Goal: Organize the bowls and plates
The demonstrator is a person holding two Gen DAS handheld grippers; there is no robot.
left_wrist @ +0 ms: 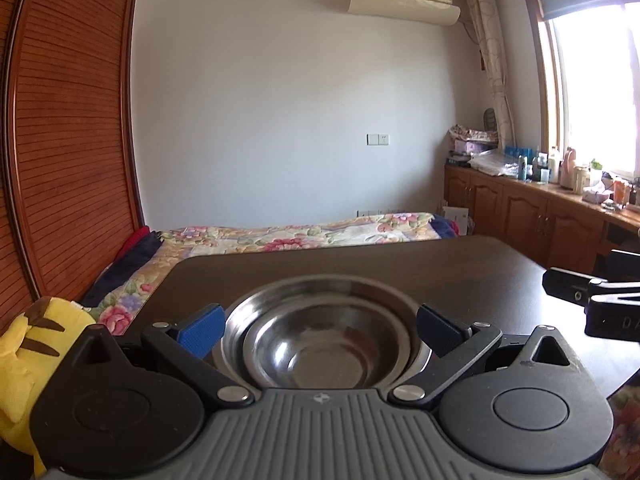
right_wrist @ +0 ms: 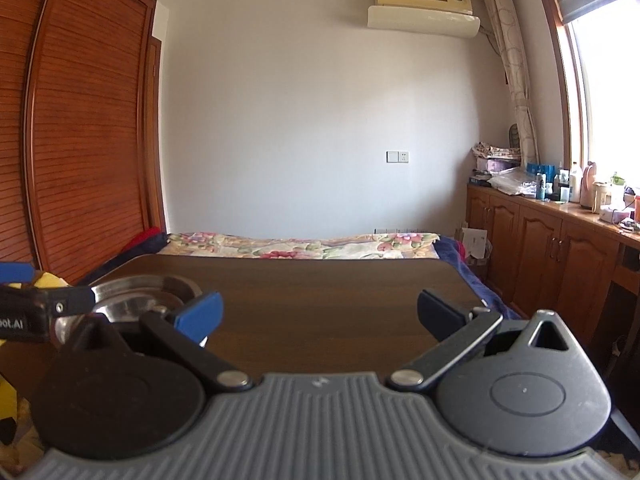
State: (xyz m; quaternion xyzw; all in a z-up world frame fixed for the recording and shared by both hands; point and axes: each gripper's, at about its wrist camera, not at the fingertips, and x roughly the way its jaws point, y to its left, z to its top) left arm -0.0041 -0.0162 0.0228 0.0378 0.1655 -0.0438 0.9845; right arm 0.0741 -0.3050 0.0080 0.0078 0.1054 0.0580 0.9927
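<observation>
Left wrist view, left to right: yellow plush toy (left_wrist: 24,356) at the far left edge, beside the dark wooden table (left_wrist: 460,272). Left gripper (left_wrist: 320,326) spread wide, nothing between its blue pads (left_wrist: 202,330); it hovers just in front of the nested steel bowls. Smaller steel bowl (left_wrist: 320,344) sits inside a larger steel bowl (left_wrist: 320,286), both upright on the table's near-left part, framed between the fingers; contact with the rims can't be told. Right gripper's black finger tips (left_wrist: 592,300) poke in at the right edge, apart from the bowls.

Right wrist view, left to right: left gripper's finger (right_wrist: 60,304) crosses in front of the stacked bowls (right_wrist: 152,292) at the left; the bowls are partly hidden behind it. Right gripper (right_wrist: 320,316) is released, jaws wide, holding nothing, above bare tabletop (right_wrist: 320,300) well to the right of the bowls.

Behind the table: floral bedspread (right_wrist: 300,246), louvered wardrobe (right_wrist: 92,140) left, wall air conditioner (right_wrist: 424,4) high, cabinet counter with bottles (right_wrist: 560,192) right under the window.
</observation>
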